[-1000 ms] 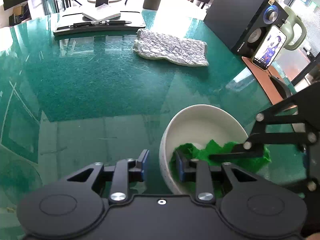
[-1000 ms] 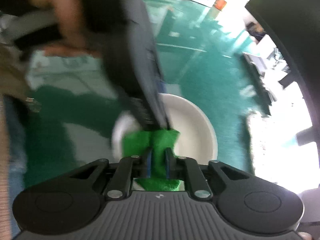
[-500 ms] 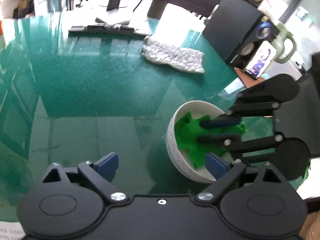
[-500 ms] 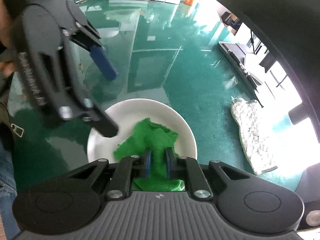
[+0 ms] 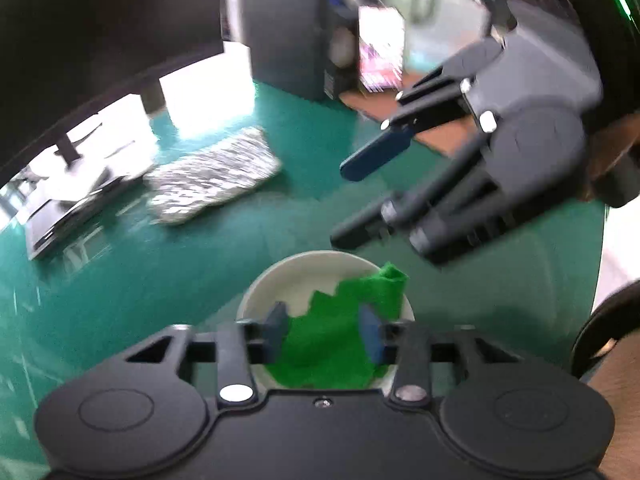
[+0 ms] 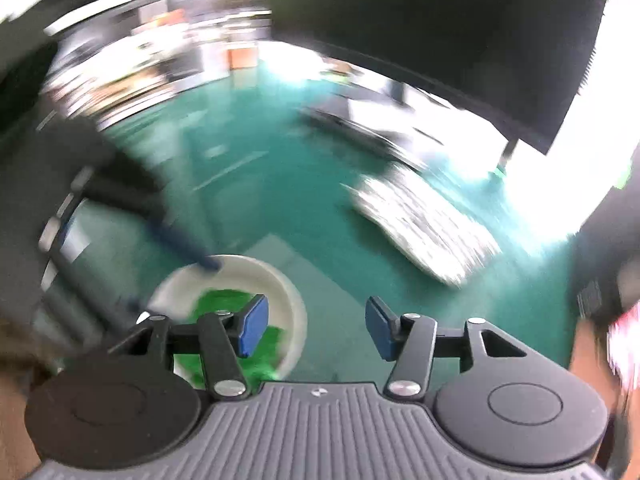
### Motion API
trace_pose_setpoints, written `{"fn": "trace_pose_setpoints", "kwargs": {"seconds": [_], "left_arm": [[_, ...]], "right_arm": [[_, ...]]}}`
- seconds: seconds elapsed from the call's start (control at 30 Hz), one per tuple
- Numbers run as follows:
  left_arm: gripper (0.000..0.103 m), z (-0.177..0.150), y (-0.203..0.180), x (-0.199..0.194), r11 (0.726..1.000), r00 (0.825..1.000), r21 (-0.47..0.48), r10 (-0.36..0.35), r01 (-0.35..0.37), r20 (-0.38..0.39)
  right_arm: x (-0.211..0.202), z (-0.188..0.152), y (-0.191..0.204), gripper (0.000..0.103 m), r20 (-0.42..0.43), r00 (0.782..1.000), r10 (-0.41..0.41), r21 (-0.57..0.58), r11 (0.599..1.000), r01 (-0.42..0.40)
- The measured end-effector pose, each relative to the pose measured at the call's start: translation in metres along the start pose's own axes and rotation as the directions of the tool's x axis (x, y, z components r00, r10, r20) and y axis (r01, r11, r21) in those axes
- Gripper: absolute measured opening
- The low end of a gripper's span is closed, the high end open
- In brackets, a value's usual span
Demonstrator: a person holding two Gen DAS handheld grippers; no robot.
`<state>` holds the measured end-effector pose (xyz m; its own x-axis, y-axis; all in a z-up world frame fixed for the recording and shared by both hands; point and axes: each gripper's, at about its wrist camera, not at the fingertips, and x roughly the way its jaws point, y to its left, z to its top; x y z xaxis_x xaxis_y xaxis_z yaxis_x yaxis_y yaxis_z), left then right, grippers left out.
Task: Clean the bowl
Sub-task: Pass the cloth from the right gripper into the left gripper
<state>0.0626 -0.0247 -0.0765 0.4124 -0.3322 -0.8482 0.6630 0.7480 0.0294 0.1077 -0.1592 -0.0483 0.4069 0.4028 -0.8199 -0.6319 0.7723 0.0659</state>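
A grey towel (image 5: 212, 176) lies well off toward the far left of the green counter (image 5: 160, 260). The white bowl (image 5: 304, 276) stands nearer the right edge, with a green cloth (image 5: 340, 340) bunched inside it and one corner over the rim.

The left hand-held gripper (image 5: 323, 334) has just been closing. Its jaws stand narrowly apart with the cloth between them, not visibly pinched.

The right hand-held gripper (image 5: 340, 205) has just been opening. It hangs above the bowl's right side, its jaws fairly wide and holding nothing.

Nothing steadies the bowl, so a wipe or tug on the cloth could likely slide or tip it toward the edge. A left finger might catch the rim. The two hand-held grippers are close enough to collide.
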Motion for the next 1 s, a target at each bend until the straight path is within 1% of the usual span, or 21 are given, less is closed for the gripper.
{"fn": "trace_pose_setpoints", "kwargs": {"seconds": [0.07, 0.13, 0.2, 0.27, 0.3, 0.37, 0.4, 0.43, 0.47, 0.5, 0.53, 0.57, 0.6, 0.67, 0.73, 0.77, 0.83, 0.87, 0.93, 0.97, 1.0], "left_arm": [[0.006, 0.004, -0.004, 0.016, 0.999, 0.999, 0.040, -0.003, 0.005, -0.053], [0.006, 0.003, -0.005, 0.028, 0.999, 0.996, 0.051, -0.013, 0.017, -0.086], [0.006, 0.001, -0.003, 0.035, 0.999, 0.995, 0.040, -0.015, 0.020, -0.102], [0.006, 0.000, 0.002, 0.037, 0.999, 0.995, 0.006, -0.035, 0.036, -0.096], [0.006, 0.001, 0.003, 0.037, 0.999, 0.995, 0.000, -0.042, 0.042, -0.094], [0.008, 0.002, 0.005, 0.035, 0.999, 0.995, -0.013, -0.053, 0.053, -0.087], [0.010, 0.001, 0.007, 0.032, 0.998, 0.996, -0.028, -0.053, 0.051, -0.074], [0.024, 0.002, 0.011, 0.026, 0.997, 0.998, -0.058, -0.048, 0.045, -0.049], [0.059, 0.002, 0.015, 0.021, 0.995, 0.999, -0.089, -0.043, 0.040, -0.025], [0.068, 0.000, 0.022, 0.014, 0.990, 0.998, -0.131, -0.060, 0.059, 0.001], [0.094, -0.002, 0.027, 0.009, 0.979, 0.994, -0.171, -0.104, 0.106, 0.019], [0.102, -0.003, 0.028, 0.008, 0.976, 0.992, -0.177, -0.126, 0.127, 0.016], [0.102, -0.003, 0.024, 0.008, 0.982, 0.993, -0.151, -0.114, 0.114, 0.006], [0.102, -0.001, 0.006, 0.014, 0.999, 0.998, -0.031, -0.035, 0.034, -0.047], [0.102, 0.000, -0.007, 0.026, 0.998, 0.996, 0.057, 0.029, -0.025, -0.082], [0.102, 0.000, -0.011, 0.031, 0.996, 0.995, 0.078, 0.048, -0.040, -0.093], [0.102, -0.002, -0.010, 0.039, 0.999, 0.994, 0.041, 0.034, -0.030, -0.103], [0.085, -0.004, -0.009, 0.043, 1.000, 0.994, 0.015, 0.023, -0.022, -0.107], [0.063, -0.005, -0.007, 0.044, 1.000, 0.994, -0.022, -0.004, 0.002, -0.106], [0.045, -0.006, -0.007, 0.043, 0.999, 0.995, -0.037, -0.019, 0.015, -0.103], [0.033, -0.005, -0.007, 0.040, 0.998, 0.994, -0.054, -0.049, 0.044, -0.098]], "right_arm": [[0.008, -0.011, -0.011, 0.046, -0.038, 0.999, 0.039, 0.155, 0.987, -0.033], [0.014, -0.020, -0.016, 0.046, -0.041, 0.998, 0.055, 0.257, 0.965, -0.043], [0.023, -0.025, -0.019, 0.043, -0.042, 0.996, 0.073, 0.329, 0.943, -0.055], [0.037, -0.027, -0.022, 0.030, -0.043, 0.996, 0.075, 0.386, 0.921, -0.053], [0.040, -0.027, -0.024, 0.027, -0.040, 0.996, 0.076, 0.409, 0.911, -0.053], [0.041, -0.030, -0.024, 0.010, -0.029, 0.996, 0.089, 0.451, 0.890, -0.067], [0.042, -0.031, -0.024, 0.009, -0.021, 0.995, 0.093, 0.470, 0.880, -0.073], [0.044, -0.031, -0.023, 0.009, -0.012, 0.995, 0.097, 0.488, 0.869, -0.079], [0.045, -0.032, -0.021, 0.009, -0.012, 0.996, 0.090, 0.492, 0.867, -0.073], [0.044, -0.032, -0.020, 0.009, -0.015, 0.997, 0.080, 0.487, 0.871, -0.063], [0.042, -0.033, -0.016, 0.009, -0.017, 0.997, 0.070, 0.477, 0.877, -0.053], [0.042, -0.033, -0.012, 0.010, -0.021, 0.998, 0.065, 0.468, 0.882, -0.047], [0.041, -0.032, -0.009, 0.011, -0.026, 0.998, 0.063, 0.462, 0.886, -0.044], [0.041, -0.031, -0.001, 0.012, -0.033, 0.998, 0.060, 0.449, 0.893, -0.039], [0.038, -0.031, 0.003, 0.012, -0.035, 0.998, 0.058, 0.441, 0.897, -0.036], [0.038, -0.031, 0.003, 0.014, -0.037, 0.998, 0.058, 0.442, 0.896, -0.036], [0.037, -0.032, 0.002, 0.016, -0.038, 0.997, 0.060, 0.447, 0.894, -0.037], [0.037, -0.031, 0.000, 0.019, -0.038, 0.997, 0.061, 0.450, 0.892, -0.038], [0.038, -0.033, -0.006, 0.024, -0.031, 0.998, 0.062, 0.478, 0.878, -0.040], [0.038, -0.033, -0.008, 0.024, -0.022, 0.997, 0.068, 0.491, 0.870, -0.048], [0.037, -0.033, -0.009, 0.024, -0.007, 0.997, 0.077, 0.494, 0.867, -0.064]]}}
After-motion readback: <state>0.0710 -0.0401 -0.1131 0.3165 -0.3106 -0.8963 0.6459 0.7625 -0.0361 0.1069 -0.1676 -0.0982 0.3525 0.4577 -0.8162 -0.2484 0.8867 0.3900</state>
